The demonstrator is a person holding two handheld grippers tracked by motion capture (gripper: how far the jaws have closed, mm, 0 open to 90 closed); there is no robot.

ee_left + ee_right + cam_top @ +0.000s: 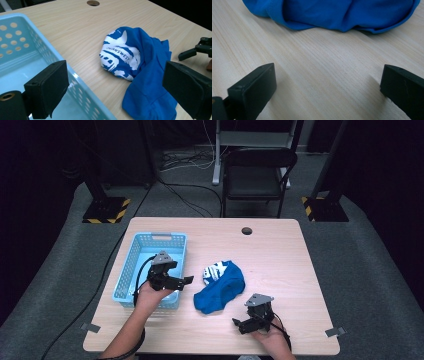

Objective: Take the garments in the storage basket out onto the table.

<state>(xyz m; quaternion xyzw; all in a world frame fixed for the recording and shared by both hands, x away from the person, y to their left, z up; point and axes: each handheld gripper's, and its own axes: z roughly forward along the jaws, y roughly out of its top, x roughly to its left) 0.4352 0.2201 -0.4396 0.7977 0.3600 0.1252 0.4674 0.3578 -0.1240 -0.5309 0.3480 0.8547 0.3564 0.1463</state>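
**Two open grippers flanking a crumpled blue shirt on a wooden table**

The left gripper (186,281) is hovering with its jaws spread wide apart and gripping nothing; in the left gripper view one jaw is hanging over the basket (40,47) and the other over the table beyond the basket's near wall. The right gripper (239,324) is likewise standing with its jaws far apart and empty; in the right gripper view they are framing bare wood, with the hem of the shirt (332,15) lying just ahead of them. Both grippers are pointing toward the blue shirt (220,287), which is lying bunched in a heap near the middle of the table (280,270), between the two grippers and touching neither. Its white printed panel is facing up at the end toward the basket, and the plain blue part is trailing toward the near edge. The light-blue perforated basket (131,265) is sitting at the table's left side, just beside the shirt but apart from it; the person's left hand (150,296) is resting over its near right corner. A round cable hole (246,231) is showing near the table's far edge, and a dark chair (255,175) is standing on the floor beyond.
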